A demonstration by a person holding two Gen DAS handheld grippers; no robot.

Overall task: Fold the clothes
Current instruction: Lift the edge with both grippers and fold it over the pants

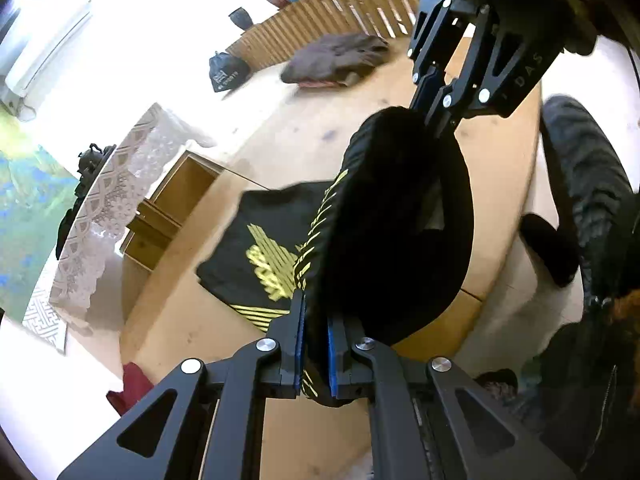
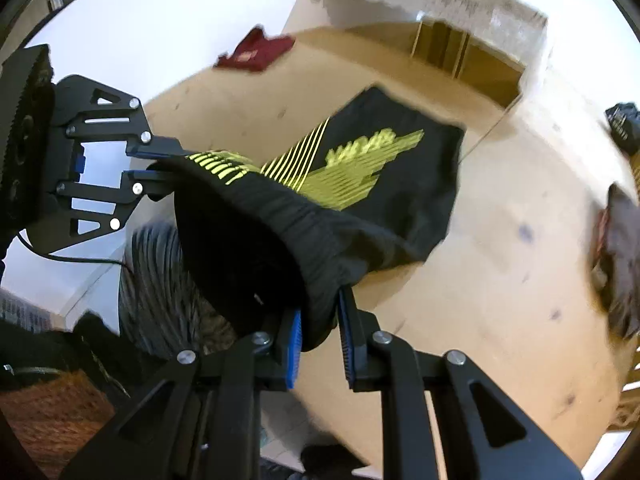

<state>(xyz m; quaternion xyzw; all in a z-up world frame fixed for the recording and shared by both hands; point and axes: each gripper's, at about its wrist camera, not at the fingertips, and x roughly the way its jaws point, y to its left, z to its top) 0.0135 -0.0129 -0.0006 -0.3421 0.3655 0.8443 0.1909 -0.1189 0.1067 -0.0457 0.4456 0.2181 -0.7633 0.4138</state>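
Observation:
Black shorts with yellow-green stripes and a logo point(image 1: 384, 216) hang by the waistband between my two grippers above the wooden table point(image 1: 280, 132). My left gripper point(image 1: 316, 360) is shut on one side of the waistband. My right gripper point(image 2: 318, 340) is shut on the other side; it also shows in the left wrist view point(image 1: 434, 112). The left gripper also shows in the right wrist view point(image 2: 160, 170). The lower part of the shorts point(image 2: 380, 160) rests flat on the table point(image 2: 500, 280).
A folded brown garment point(image 1: 336, 58) lies at the table's far side by a slatted wooden chair back point(image 1: 340, 8). A dark red garment point(image 2: 256, 50) lies at another edge. A black bag point(image 1: 226, 72), a lace-covered cabinet point(image 1: 116, 208) and a person's legs point(image 1: 588, 184) are nearby.

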